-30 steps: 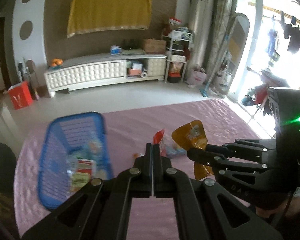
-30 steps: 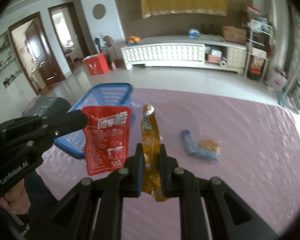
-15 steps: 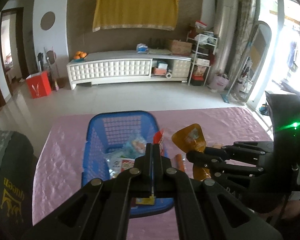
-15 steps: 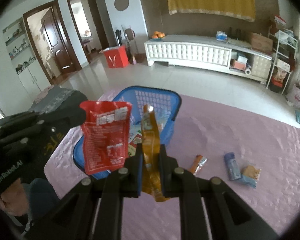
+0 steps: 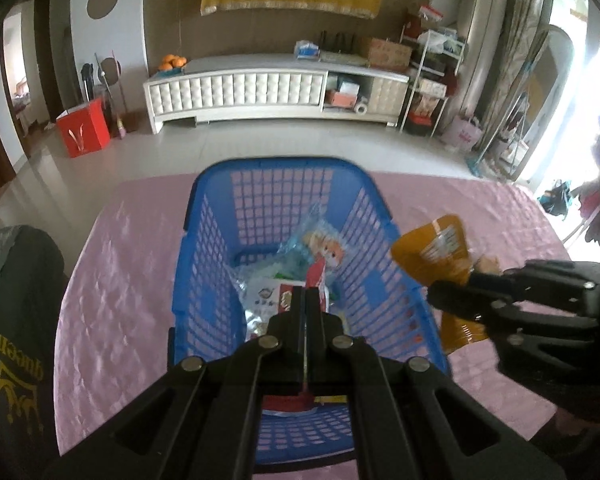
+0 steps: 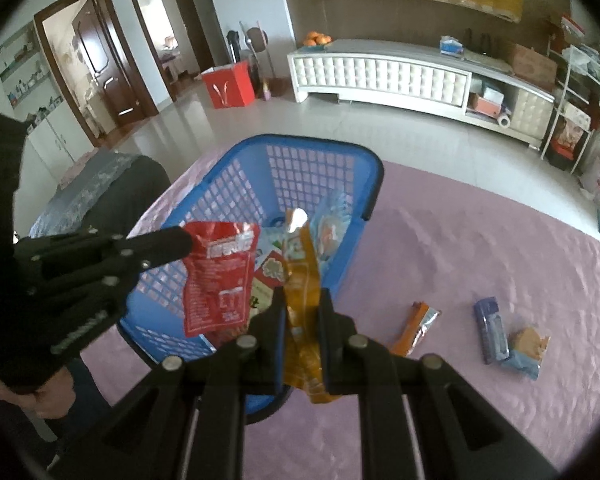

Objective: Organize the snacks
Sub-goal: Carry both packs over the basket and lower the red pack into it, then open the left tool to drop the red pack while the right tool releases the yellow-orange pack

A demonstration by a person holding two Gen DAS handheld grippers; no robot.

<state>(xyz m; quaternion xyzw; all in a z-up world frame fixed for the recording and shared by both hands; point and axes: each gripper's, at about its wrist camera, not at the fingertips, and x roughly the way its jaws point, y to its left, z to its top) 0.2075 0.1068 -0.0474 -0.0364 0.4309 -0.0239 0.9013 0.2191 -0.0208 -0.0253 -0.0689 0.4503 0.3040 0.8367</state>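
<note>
A blue plastic basket with several snack packs in it stands on the pink tablecloth. My left gripper is shut on a red snack pouch and holds it above the basket. My right gripper is shut on an orange snack pouch, held above the basket's right rim. On the cloth to the right lie an orange wrapper, a dark blue bar and a blue and tan pack.
The pink cloth covers the table. A dark chair back stands at the table's left edge. Beyond the table are tiled floor, a white TV cabinet and a red box.
Both grippers have moved left with their pouches, from over the bare cloth to over the basket. The basket now sits directly under the left gripper.
</note>
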